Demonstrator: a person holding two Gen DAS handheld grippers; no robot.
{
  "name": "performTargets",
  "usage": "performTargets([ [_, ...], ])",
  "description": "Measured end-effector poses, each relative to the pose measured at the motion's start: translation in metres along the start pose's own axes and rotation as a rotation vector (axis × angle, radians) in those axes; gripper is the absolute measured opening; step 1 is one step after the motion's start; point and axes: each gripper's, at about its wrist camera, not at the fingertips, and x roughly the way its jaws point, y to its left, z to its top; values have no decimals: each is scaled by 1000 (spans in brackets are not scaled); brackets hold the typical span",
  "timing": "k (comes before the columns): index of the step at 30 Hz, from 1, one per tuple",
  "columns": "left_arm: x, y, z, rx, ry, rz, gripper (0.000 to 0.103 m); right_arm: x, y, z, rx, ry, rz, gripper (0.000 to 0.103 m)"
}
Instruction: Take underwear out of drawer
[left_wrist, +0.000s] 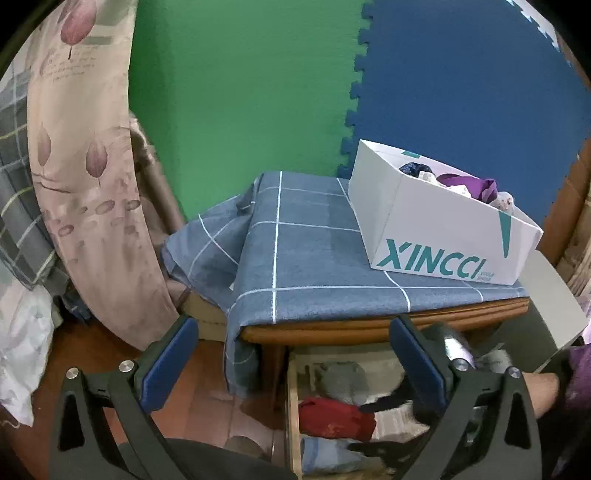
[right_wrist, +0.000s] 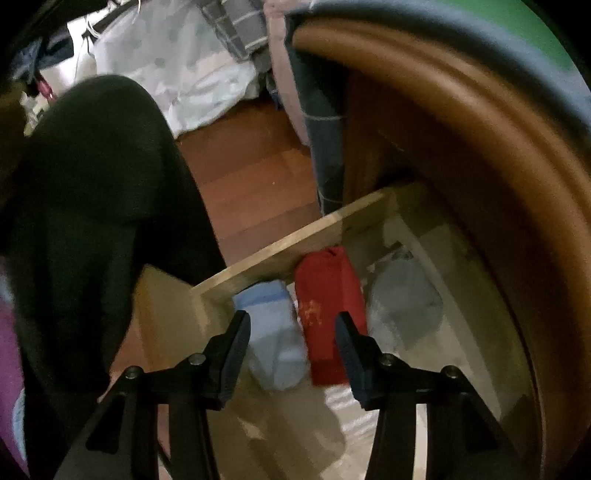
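You are bringing the right gripper (right_wrist: 291, 343) down over the open drawer (right_wrist: 280, 247), its fingers about half open with nothing between them, the folded underwear lying below: a light blue piece (right_wrist: 275, 332) at lower centre, a red piece (right_wrist: 328, 295) touching it on the right. Because the two are lying so close, you are risking pinching both, or catching the drawer wall. The left gripper (left_wrist: 291, 360) is hanging wide open and empty at the desk (left_wrist: 369, 325) edge, lower in its frame

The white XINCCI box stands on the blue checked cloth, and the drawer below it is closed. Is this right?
Not quite. The white XINCCI box does stand on the blue checked cloth, but the drawer below is open; the right wrist view shows folded garments inside.
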Motion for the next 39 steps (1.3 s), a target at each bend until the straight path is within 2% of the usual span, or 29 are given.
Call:
performTargets([
  [8,-2,7,-1,-26,-1,-13,102,34,-1,16,-64,105,-32,49],
  [19,0,29,1,-156,0,-72,102,65,2,29,-159,188,-100,48],
  [21,1,33,1,-177,4,-80,102,74,0,29,-173,218,-133,45],
  [23,3,34,1,-191,8,-83,102,76,-4,28,-165,227,-149,34],
  [24,3,35,1,-196,10,-82,102,74,-3,27,-167,220,-157,31],
  [25,4,36,0,-201,12,-80,102,71,-2,25,-176,212,-172,21],
  [28,4,37,0,-207,16,-83,102,58,1,18,-177,190,-190,10],
  [33,6,35,1,-193,18,-78,102,20,-3,-7,-91,135,-177,8],
  [39,8,23,0,-134,24,-50,102,-38,-27,-44,108,35,-166,8],
])
